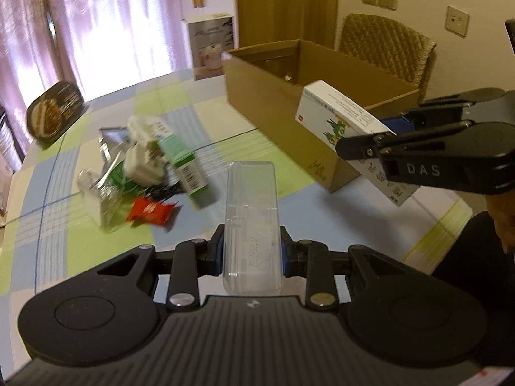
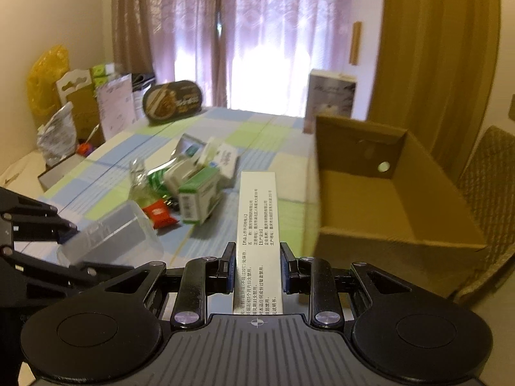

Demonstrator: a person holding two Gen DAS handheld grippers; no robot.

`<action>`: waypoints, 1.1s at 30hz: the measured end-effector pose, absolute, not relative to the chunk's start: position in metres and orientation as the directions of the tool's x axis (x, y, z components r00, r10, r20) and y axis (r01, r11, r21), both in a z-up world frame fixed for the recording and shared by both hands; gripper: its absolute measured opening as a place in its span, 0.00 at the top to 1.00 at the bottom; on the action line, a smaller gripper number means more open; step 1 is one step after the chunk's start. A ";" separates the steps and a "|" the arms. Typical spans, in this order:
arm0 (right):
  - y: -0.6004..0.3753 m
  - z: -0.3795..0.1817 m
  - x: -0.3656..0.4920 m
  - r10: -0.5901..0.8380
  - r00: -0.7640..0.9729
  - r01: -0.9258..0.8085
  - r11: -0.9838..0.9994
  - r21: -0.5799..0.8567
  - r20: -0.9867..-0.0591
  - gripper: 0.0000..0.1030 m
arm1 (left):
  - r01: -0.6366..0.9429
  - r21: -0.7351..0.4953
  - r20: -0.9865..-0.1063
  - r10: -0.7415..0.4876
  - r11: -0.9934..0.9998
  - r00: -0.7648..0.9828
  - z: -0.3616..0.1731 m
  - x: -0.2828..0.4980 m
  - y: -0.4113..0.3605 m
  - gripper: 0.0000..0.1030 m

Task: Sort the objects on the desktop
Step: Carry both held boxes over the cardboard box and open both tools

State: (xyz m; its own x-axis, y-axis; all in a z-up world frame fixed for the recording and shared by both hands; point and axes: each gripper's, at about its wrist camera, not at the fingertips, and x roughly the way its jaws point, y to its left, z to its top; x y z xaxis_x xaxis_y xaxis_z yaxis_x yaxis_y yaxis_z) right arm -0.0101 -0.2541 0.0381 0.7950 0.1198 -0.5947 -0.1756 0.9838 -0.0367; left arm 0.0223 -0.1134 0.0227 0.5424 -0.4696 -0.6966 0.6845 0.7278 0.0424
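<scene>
The letters "DAS" stand in pale capitals on the black arm of the right claw (image 1: 391,128). The white carton (image 2: 259,234) it grips carries columns of small black Chinese print, including "20°C". Other labels are too blurred to read.

Clear plastic case (image 1: 250,225) held aloft, white medicine box (image 2: 257,241) likewise

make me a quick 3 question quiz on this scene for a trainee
1. True or false: the left gripper is shut on a clear plastic case.
2. What does the right gripper hold? A) a red packet B) a white printed box C) nothing
3. Fill in: the open cardboard box sits to the ____ of the pile of items in the right wrist view.

Key: 1 true. 2 B, the white printed box. 3 right.
</scene>
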 end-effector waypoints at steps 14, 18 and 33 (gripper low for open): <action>-0.332 0.075 -0.001 0.015 0.853 -0.049 0.998 -0.051 -0.522 0.78 | 0.754 0.047 -0.647 -0.555 0.656 0.523 0.054 0.035 -0.192 0.75; -0.355 0.081 0.007 -0.014 0.860 -0.018 0.998 -0.059 -0.510 0.78 | 0.769 0.041 -0.631 -0.580 0.638 0.515 0.062 0.044 -0.218 0.75; -0.414 0.079 0.061 -0.026 0.853 0.029 1.000 -0.004 -0.521 0.78 | 0.775 -0.023 -0.605 -0.626 0.632 0.492 0.071 0.103 -0.297 0.75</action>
State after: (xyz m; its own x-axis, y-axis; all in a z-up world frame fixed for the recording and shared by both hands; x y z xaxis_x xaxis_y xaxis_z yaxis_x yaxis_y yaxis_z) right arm 0.0614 -0.4141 0.0795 0.8532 -0.0264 -0.5209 0.0286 0.9996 -0.0038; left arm 0.1029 -0.2971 0.0711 0.4924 -0.6257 -0.6051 0.7746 0.6320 -0.0232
